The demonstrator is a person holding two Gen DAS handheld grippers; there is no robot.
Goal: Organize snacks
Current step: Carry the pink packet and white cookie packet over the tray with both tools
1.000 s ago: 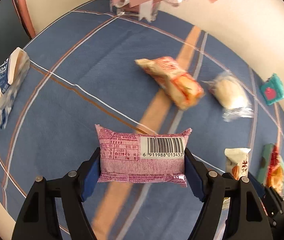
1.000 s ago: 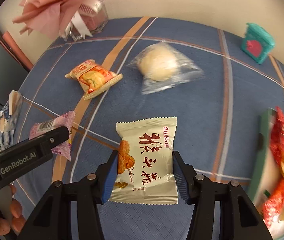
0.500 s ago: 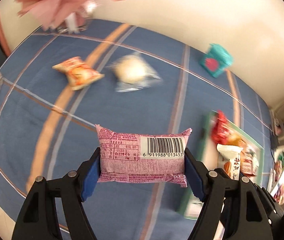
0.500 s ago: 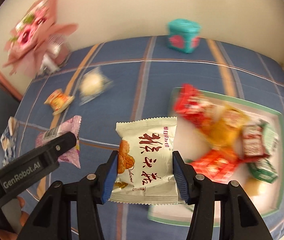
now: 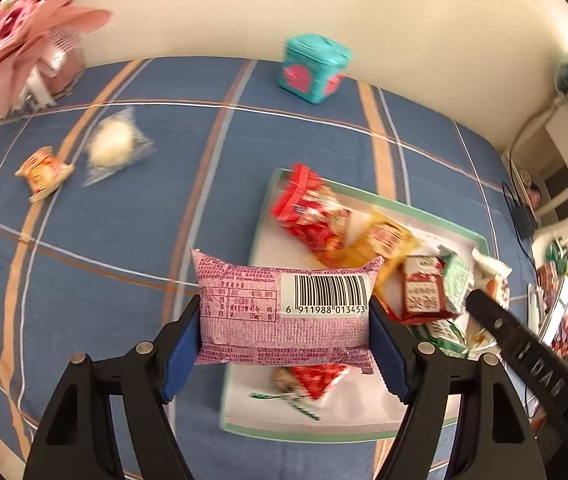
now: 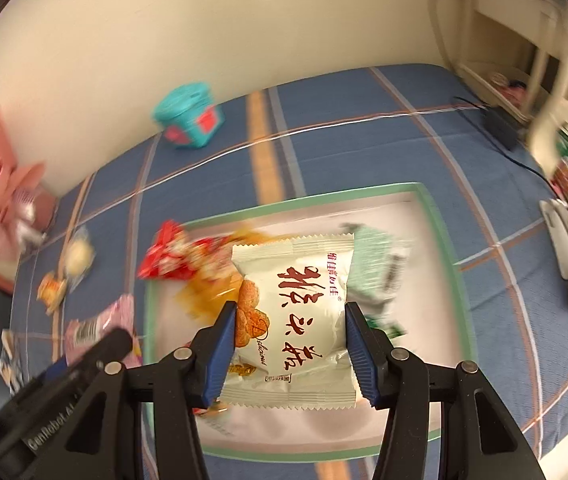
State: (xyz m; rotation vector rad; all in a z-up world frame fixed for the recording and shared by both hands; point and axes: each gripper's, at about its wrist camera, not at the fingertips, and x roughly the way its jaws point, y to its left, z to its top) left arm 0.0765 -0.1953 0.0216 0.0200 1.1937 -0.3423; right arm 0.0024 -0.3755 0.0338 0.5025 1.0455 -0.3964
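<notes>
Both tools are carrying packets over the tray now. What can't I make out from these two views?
- Tray floor beneath the white packet, right wrist view: hidden by the packet.
- Snacks in the tray, e.g. the red packet, right wrist view: motion-blurred, labels unreadable.
- Pink packet front face, left wrist view: only its barcode side shows.
- Tray's near corner, left wrist view: covered by the left tool.

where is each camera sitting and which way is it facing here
Left wrist: on the left tool, angled down at the tray; own fingers clamp the pink packet.
Right wrist: on the right tool, angled down over the tray; own fingers clamp the white packet.
Shared: tray, teal box, each other's tool.
</notes>
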